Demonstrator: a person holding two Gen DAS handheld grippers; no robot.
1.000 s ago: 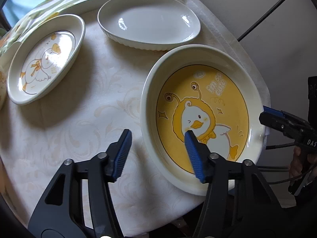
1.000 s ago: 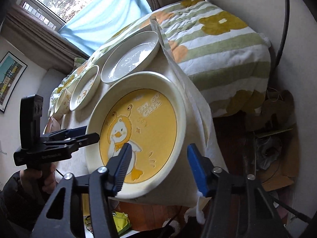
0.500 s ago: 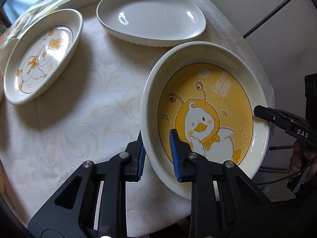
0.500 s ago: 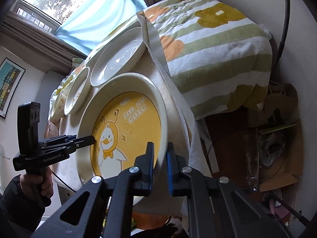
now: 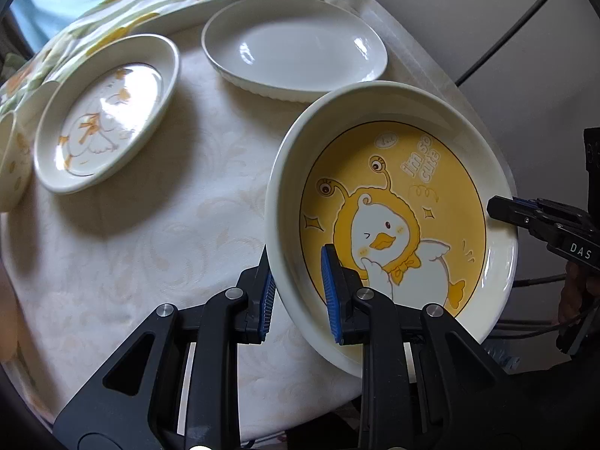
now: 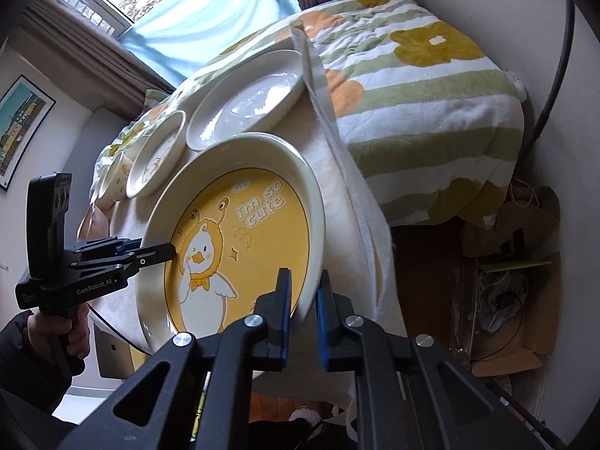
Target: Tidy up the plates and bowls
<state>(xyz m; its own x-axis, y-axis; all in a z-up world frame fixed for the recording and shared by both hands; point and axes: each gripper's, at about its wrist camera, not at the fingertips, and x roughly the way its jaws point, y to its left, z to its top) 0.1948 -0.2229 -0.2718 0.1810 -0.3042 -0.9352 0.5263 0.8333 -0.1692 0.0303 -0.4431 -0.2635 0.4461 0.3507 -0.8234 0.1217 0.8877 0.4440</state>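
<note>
A large cream oval dish with a yellow duck picture (image 5: 393, 221) (image 6: 243, 240) is lifted and tilted above the round table. My left gripper (image 5: 300, 292) is shut on its near left rim, one blue pad inside the dish and one outside. My right gripper (image 6: 303, 311) is shut on the opposite rim, and it shows in the left wrist view as a black tip (image 5: 532, 217) at the dish's right edge. A plain white oval dish (image 5: 296, 52) (image 6: 247, 101) lies behind. A smaller duck-print plate (image 5: 108, 112) (image 6: 157, 153) lies at the left.
A small bowl (image 5: 9, 165) (image 6: 112, 180) sits at the table's left edge. The table carries a cream patterned cloth (image 5: 150, 225). A striped flowered blanket (image 6: 412, 71) covers the bed behind. Cardboard and clutter (image 6: 506, 292) lie on the floor at the right.
Both grippers went from open astride the yellow dish's rim to shut on it. The dish has since risen and tilted off the tablecloth.
</note>
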